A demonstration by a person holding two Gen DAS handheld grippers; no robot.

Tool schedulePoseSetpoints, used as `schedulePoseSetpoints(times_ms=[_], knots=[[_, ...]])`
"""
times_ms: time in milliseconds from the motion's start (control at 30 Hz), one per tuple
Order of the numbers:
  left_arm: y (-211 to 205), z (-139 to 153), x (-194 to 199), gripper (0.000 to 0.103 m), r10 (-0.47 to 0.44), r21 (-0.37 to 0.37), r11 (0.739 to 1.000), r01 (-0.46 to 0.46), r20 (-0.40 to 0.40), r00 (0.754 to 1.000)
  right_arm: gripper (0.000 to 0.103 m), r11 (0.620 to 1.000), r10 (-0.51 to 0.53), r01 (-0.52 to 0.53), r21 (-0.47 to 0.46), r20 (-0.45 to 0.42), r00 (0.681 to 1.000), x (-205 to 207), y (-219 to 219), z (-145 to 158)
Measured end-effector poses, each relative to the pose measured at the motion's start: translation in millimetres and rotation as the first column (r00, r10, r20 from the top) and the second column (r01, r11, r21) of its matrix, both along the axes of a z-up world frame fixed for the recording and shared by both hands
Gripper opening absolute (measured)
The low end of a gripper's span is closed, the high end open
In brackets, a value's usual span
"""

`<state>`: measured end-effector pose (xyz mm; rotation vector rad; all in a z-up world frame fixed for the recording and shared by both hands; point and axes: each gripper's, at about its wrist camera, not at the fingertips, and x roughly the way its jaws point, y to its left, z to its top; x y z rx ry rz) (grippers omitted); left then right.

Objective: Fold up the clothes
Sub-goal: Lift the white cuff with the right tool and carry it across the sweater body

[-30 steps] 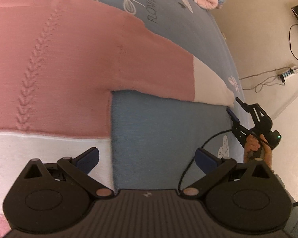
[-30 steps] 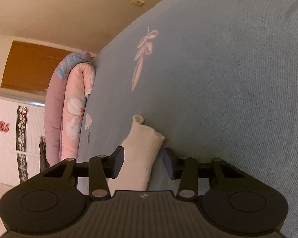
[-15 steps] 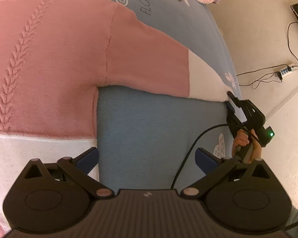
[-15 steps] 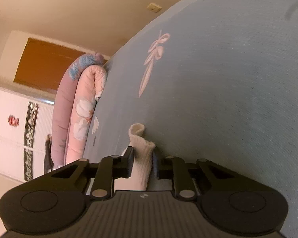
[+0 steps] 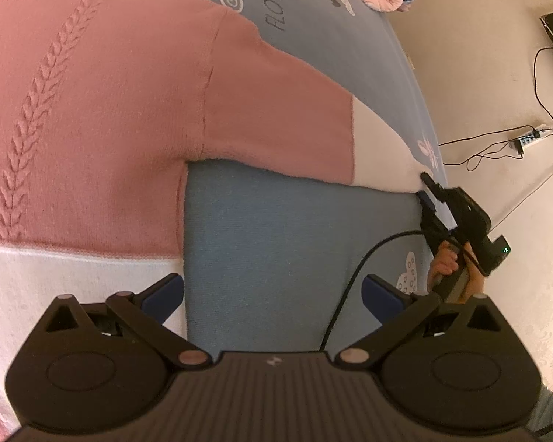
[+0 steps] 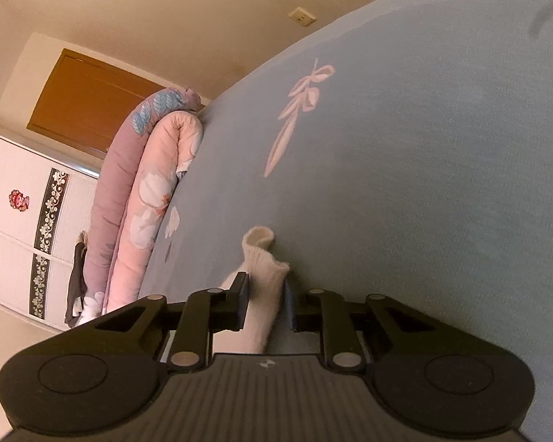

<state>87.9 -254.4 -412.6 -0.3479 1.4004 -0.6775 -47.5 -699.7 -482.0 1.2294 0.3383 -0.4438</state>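
Closing in from a wide gap, the right tongs [image 6: 265, 304] now pinch the white ribbed cuff [image 6: 263, 258] of the pink knit sweater [image 5: 92, 110] spread flat on the blue bed [image 5: 276, 239], sleeve-fold ready, while the left tongs [image 5: 272, 291] gape released.

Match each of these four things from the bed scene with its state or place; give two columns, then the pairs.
1 left gripper
2 right gripper
3 sweater
4 quilt

A rolled up at the bed's edge
B spread flat on the sheet
C shut on the white cuff
D open, above the sheet

1-D, 2-C, 3-B, 4-A
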Motion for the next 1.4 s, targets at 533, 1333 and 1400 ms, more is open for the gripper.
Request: schedulePoseSetpoints(times_ms=[533,1333,1400], knots=[[10,5,-1,0.102,0.02,0.005,1.0,-0.021,0.032,0.999,0.018,0.987,0.065,-0.087,-0.132,-0.158,0.985,31,5,47],[154,47,-27,0.102,0.239,-0.033,0.971,-0.237,0.12,0.964,0.017,0.554,0.283,-0.57,-0.607,-0.507,0.814,156,245,211],[172,49,-27,0.102,0.263,-0.051,0.965,-0.258,0.122,0.957,0.018,0.515,0.288,-0.592,-0.62,-0.526,0.8,167,277,213]])
